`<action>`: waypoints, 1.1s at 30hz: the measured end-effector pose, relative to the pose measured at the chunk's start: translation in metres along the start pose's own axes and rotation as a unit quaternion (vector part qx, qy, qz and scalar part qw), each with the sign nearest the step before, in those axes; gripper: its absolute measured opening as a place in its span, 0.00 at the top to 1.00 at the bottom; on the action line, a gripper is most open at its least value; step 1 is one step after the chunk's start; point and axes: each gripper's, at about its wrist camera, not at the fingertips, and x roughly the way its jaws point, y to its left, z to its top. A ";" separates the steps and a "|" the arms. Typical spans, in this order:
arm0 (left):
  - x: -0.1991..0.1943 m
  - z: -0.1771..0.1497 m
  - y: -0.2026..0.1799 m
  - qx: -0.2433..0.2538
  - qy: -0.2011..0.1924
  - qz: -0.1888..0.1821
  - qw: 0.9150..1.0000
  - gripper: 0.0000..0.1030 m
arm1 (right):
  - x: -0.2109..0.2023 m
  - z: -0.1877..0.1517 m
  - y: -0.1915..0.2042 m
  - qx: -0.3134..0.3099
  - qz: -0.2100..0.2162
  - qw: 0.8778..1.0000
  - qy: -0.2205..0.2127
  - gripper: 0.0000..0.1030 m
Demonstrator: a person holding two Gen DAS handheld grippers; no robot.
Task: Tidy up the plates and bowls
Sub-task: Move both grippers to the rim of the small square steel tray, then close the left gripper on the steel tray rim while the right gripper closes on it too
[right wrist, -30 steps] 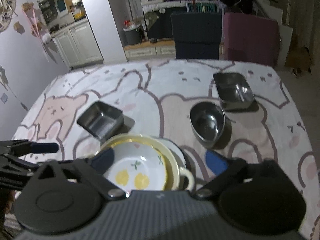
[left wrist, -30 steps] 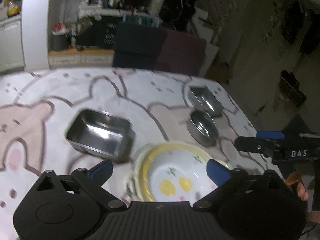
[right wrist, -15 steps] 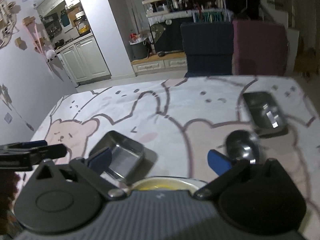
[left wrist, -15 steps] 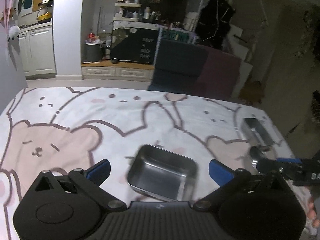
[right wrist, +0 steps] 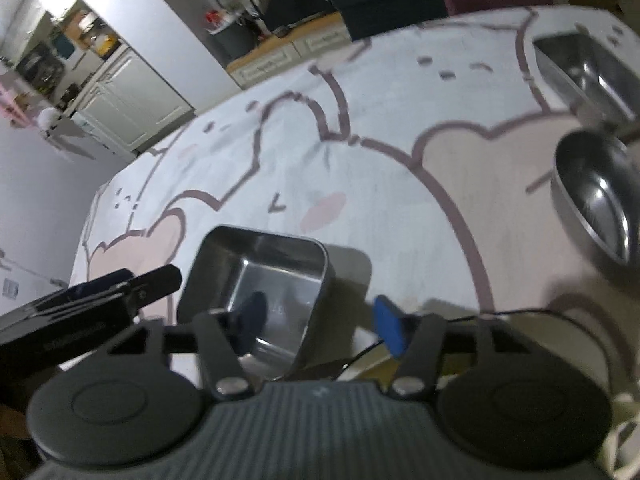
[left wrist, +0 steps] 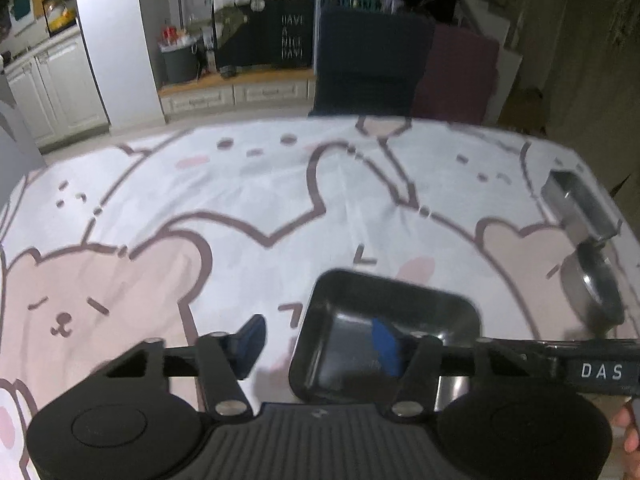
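A square steel tray (left wrist: 404,304) (right wrist: 272,264) rests on the bear-print tablecloth. My left gripper (left wrist: 318,344) straddles its left wall, one fingertip outside and one inside. My right gripper (right wrist: 320,326) straddles the opposite wall, with its left fingertip inside the tray. The jaws of both are closing, and a gap still shows between the pads and each wall. Each gripper shows in the other's view: the right gripper (left wrist: 560,364) and the left gripper (right wrist: 100,300). To the right sit a round steel bowl (left wrist: 596,292) (right wrist: 596,204) and a second steel tray (left wrist: 580,204) (right wrist: 588,68).
The tablecloth (left wrist: 260,200) covers the whole table. Two chairs (left wrist: 368,64) stand at its far edge, with kitchen cabinets (left wrist: 52,88) beyond. A white dish handle (right wrist: 624,412) pokes in at the right wrist view's lower right corner. A person's fingers (left wrist: 628,428) hold the right gripper.
Both grippers came forward and down from over the yellow-rimmed dishes onto the square tray. Their jaws have narrowed around its opposite walls. The dishes have slipped out of view below.
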 end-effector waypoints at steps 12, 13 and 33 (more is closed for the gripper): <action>0.035 0.000 0.001 0.000 0.038 0.028 0.999 0.91 | 0.030 0.002 0.015 -0.037 -0.017 0.999 0.021 0.90; 0.035 0.000 0.003 -0.003 0.038 0.029 0.999 0.93 | 0.030 0.001 0.017 -0.042 -0.020 0.999 0.020 0.90; -0.071 -0.062 0.051 -0.063 0.003 0.047 0.997 0.94 | -0.003 -0.028 0.070 -0.120 0.016 0.993 0.004 0.92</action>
